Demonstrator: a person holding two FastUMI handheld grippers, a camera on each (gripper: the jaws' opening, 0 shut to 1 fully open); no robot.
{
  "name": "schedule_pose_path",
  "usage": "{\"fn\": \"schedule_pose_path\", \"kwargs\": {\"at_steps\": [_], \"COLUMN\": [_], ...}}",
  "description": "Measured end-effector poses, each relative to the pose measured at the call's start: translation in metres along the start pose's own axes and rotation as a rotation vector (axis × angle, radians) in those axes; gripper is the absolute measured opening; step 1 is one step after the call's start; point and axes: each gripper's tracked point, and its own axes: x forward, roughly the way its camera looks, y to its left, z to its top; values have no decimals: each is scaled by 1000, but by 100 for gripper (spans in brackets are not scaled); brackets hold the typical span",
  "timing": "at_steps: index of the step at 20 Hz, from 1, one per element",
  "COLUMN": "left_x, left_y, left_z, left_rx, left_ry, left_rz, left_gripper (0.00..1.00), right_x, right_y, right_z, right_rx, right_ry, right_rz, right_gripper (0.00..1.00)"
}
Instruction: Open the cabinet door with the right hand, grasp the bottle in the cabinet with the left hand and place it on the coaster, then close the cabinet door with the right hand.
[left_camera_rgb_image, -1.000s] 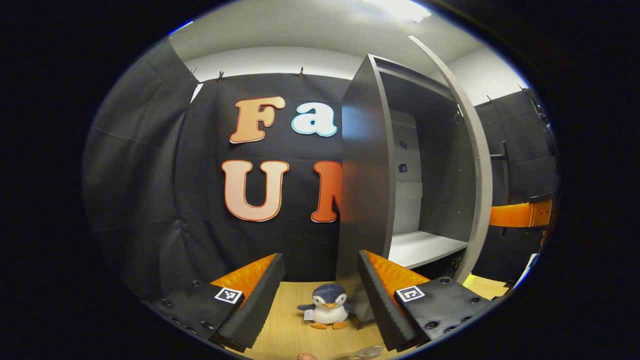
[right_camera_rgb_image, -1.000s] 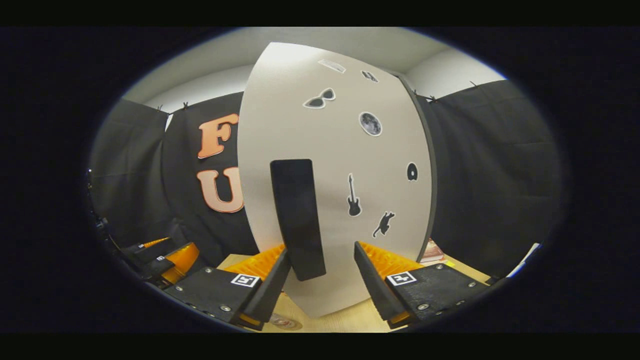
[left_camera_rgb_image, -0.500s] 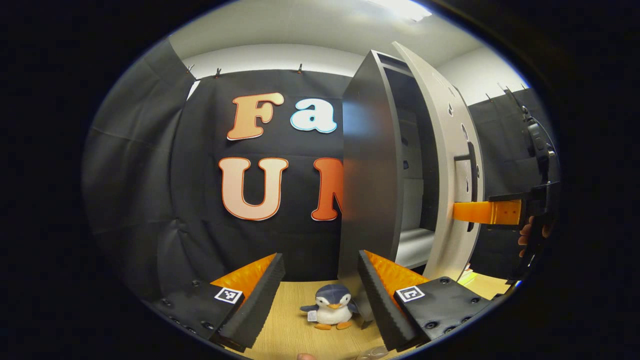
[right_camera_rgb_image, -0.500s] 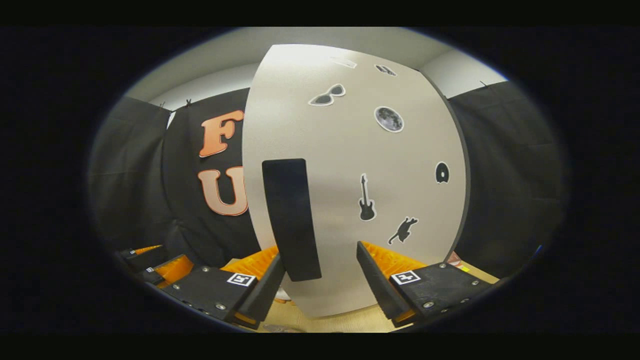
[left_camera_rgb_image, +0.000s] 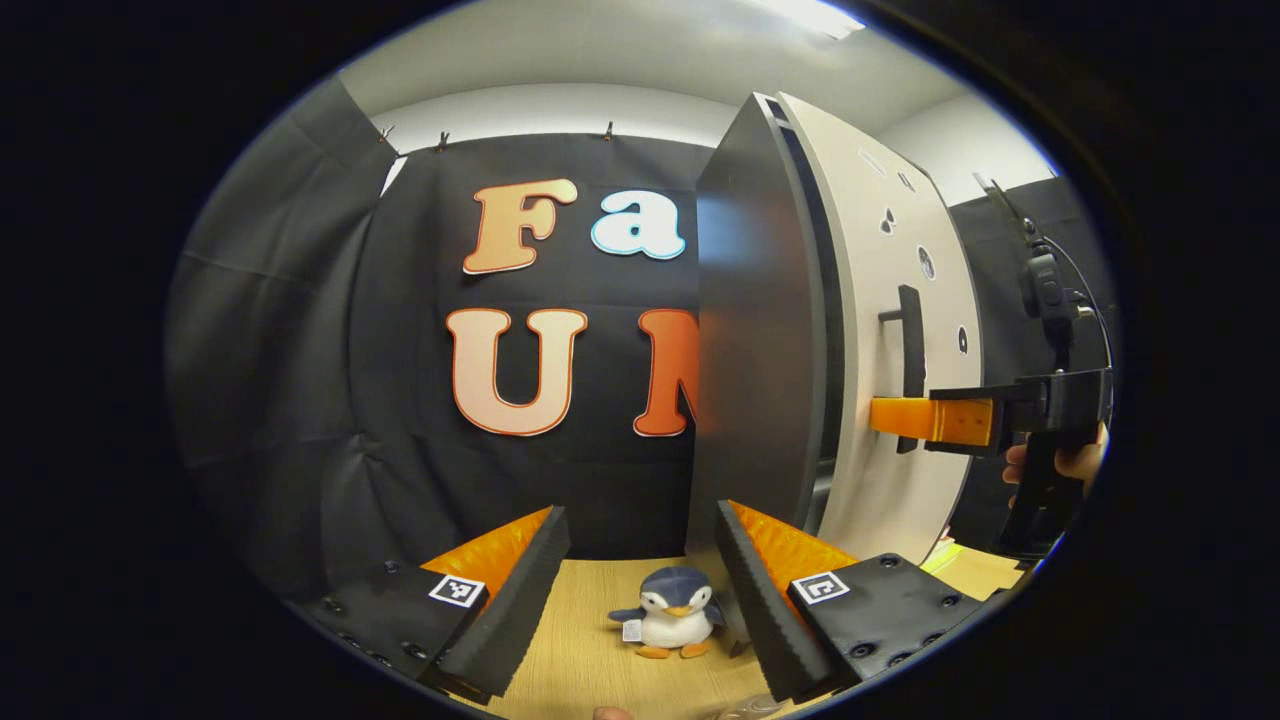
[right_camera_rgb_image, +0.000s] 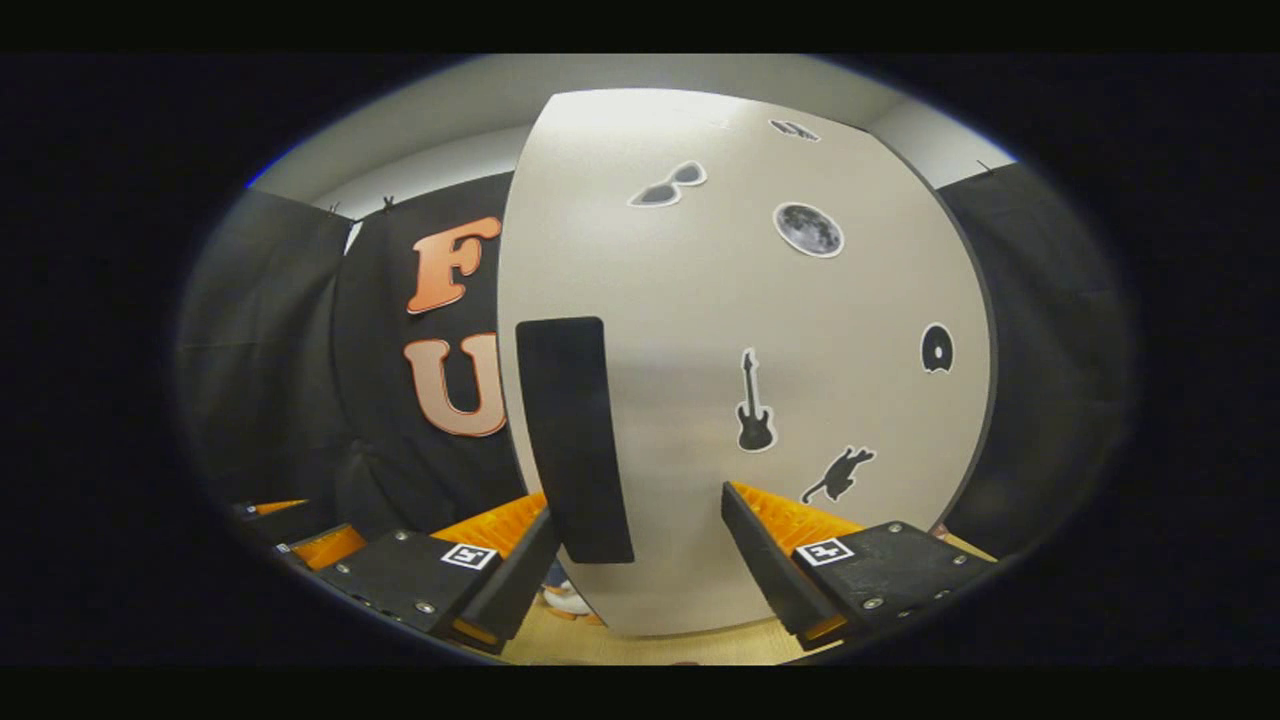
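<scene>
The dark grey cabinet (left_camera_rgb_image: 760, 330) stands on the wooden table, its pale sticker-covered door (left_camera_rgb_image: 890, 330) swung almost shut. My right gripper (left_camera_rgb_image: 880, 415), held by a hand (left_camera_rgb_image: 1070, 462), reaches the door face beside the black handle (left_camera_rgb_image: 910, 340). In the right gripper view the door (right_camera_rgb_image: 760, 300) is close in front, and the right gripper (right_camera_rgb_image: 640, 560) is open with the handle (right_camera_rgb_image: 572, 440) just above its left finger. My left gripper (left_camera_rgb_image: 640, 590) is open and holds nothing, low over the table left of the cabinet. A clear rounded object (left_camera_rgb_image: 745, 708) is cut off at the bottom edge.
A small penguin plush (left_camera_rgb_image: 670, 620) sits on the wooden table (left_camera_rgb_image: 590, 660) between my left fingers, close to the cabinet's front corner. The left gripper (right_camera_rgb_image: 310, 545) shows low at the left of the right gripper view. Black cloth walls close in behind and at both sides.
The door has swung from wide open to almost shut, hiding the cabinet's inside. My right gripper moved in with it, beside the handle. The left gripper has barely moved.
</scene>
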Motion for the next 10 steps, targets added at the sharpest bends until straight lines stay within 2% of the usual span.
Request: {"fn": "schedule_pose_path", "kwargs": {"at_steps": [2,3,7,10], "left_x": [-1,-2,-10,-14], "left_y": [-2,-2,-4,-3], "left_z": [0,1,2,2], "left_rx": [7,9,10,5], "left_ry": [3,2,3,11], "left_rz": [7,11,27,45], "left_gripper": [94,94,94,94], "right_x": [3,4,11,10], "right_y": [0,-1,-11,-9], "right_z": [0,0,2,1], "right_rx": [17,12,-75,-66], "right_ry": [4,1,-7,-8], "right_rz": [7,0,-37,-30], "right_gripper": [93,97,95,95]}}
